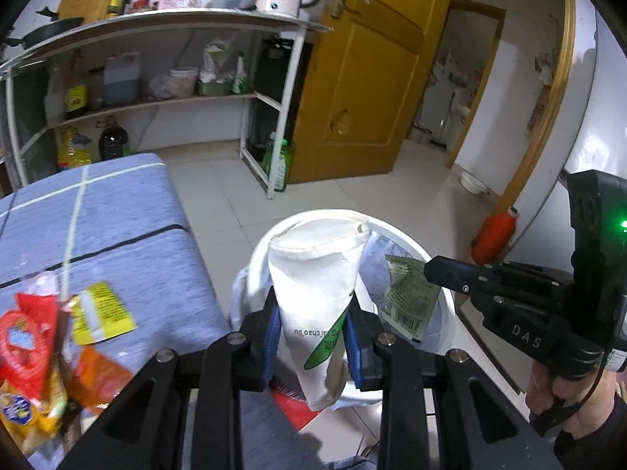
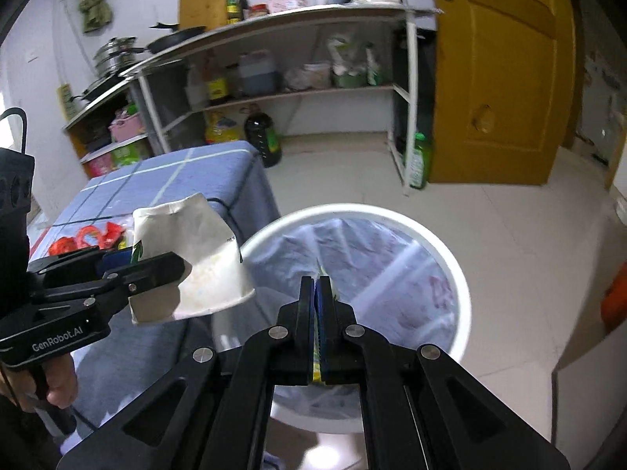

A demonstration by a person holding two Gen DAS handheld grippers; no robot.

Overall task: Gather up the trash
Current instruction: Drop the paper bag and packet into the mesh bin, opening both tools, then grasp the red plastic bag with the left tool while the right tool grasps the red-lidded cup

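My left gripper (image 1: pixel 312 301) is shut on a crushed white paper cup (image 1: pixel 317 274), blue pads pressed into its sides, and holds it over the near rim of a white trash bin (image 1: pixel 446 305). The bin is lined with a clear bag. To the right, my right gripper (image 1: pixel 431 272) pinches a flat green wrapper (image 1: pixel 411 297) that hangs over the bin's mouth. In the right wrist view my right gripper (image 2: pixel 317 286) is shut with a thin sliver of the wrapper (image 2: pixel 313 368) between its pads, above the bin (image 2: pixel 352 211). The left gripper (image 2: pixel 156 260) carries the cup (image 2: pixel 203 258) at the left.
A table under a blue checked cloth (image 1: pixel 117 215) stands left of the bin with yellow (image 1: pixel 102 311), red (image 1: pixel 27 337) and orange (image 1: pixel 98 380) wrappers on it. Behind are a white shelf rack (image 1: pixel 274 117), a yellow door (image 1: pixel 364 78), a green bottle (image 1: pixel 280 164) and an orange bottle (image 1: pixel 495 231) on the tiled floor.
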